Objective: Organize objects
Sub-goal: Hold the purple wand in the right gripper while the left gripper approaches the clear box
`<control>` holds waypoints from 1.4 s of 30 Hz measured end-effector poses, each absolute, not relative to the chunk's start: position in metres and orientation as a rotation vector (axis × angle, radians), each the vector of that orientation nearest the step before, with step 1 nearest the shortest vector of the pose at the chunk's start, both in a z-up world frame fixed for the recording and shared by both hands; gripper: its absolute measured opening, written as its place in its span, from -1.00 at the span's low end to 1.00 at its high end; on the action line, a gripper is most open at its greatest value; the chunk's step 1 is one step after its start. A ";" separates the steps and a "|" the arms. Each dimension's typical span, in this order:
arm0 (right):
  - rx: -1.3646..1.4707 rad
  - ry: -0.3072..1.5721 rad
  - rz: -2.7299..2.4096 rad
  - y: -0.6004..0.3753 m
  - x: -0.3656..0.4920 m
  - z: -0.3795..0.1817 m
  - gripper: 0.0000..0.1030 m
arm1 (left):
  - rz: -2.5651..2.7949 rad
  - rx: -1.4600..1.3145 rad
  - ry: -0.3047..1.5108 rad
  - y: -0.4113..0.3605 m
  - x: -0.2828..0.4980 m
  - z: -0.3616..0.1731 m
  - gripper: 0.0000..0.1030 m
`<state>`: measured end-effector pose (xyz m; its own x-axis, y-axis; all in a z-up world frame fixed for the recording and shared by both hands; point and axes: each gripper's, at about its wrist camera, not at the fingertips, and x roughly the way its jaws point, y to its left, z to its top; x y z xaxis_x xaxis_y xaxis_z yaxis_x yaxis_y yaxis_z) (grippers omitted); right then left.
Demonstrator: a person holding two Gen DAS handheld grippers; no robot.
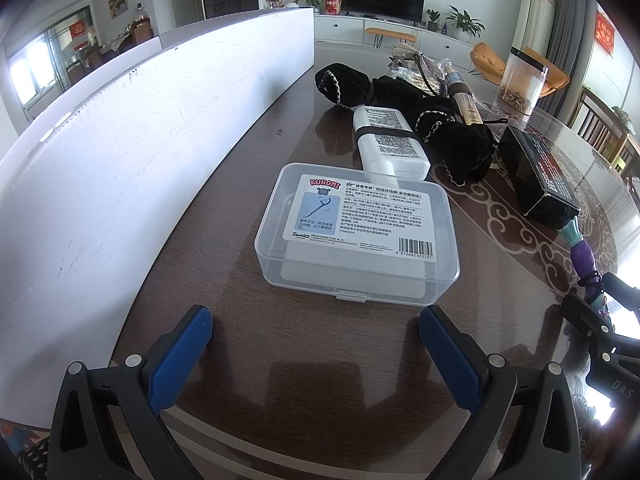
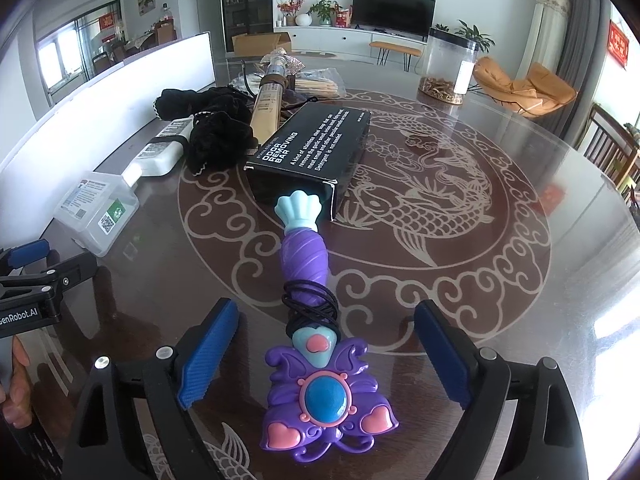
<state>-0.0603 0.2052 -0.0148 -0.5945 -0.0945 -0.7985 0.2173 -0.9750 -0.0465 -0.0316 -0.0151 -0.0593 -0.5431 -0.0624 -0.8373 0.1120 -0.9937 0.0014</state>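
A purple toy wand [image 2: 306, 272] with a blue gem and pink hearts lies on the glass table, its head between the wide-apart blue pads of my right gripper [image 2: 324, 348]; neither pad touches it. A black hair tie [image 2: 310, 306] is wound round its neck. The wand's tip rests against a black odor-bar box [image 2: 310, 150]. My left gripper [image 1: 316, 330] stands open just short of a clear plastic floss box [image 1: 356, 236], nothing between its fingers. The wand [image 1: 582, 252] and part of the right gripper show at the left wrist view's right edge.
Beyond the clear box lie a white bottle [image 1: 390, 142], black fabric [image 1: 452, 130], a tan tube [image 2: 268, 108] and a clear jar [image 2: 446, 66]. A long white board [image 1: 120, 152] walls the table's left side. A hand [image 2: 14, 384] holds the left gripper.
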 end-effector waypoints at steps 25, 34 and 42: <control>1.312 0.213 -2.646 0.205 -0.060 -0.014 0.77 | -2.672 1.446 0.080 -0.015 -0.031 -0.060 1.00; 1.312 0.214 -2.646 0.205 -0.060 -0.014 0.77 | -2.671 1.446 0.081 -0.015 -0.031 -0.060 1.00; 1.309 0.214 -2.644 0.205 -0.060 -0.014 0.77 | -2.671 1.447 0.086 -0.016 -0.032 -0.060 1.00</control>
<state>-0.0601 0.2048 -0.0143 -0.5948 -0.0996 -0.7977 0.2268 -0.9728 -0.0477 -0.0320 -0.0165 -0.0595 -0.5426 -0.0634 -0.8376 0.1169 -0.9931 -0.0006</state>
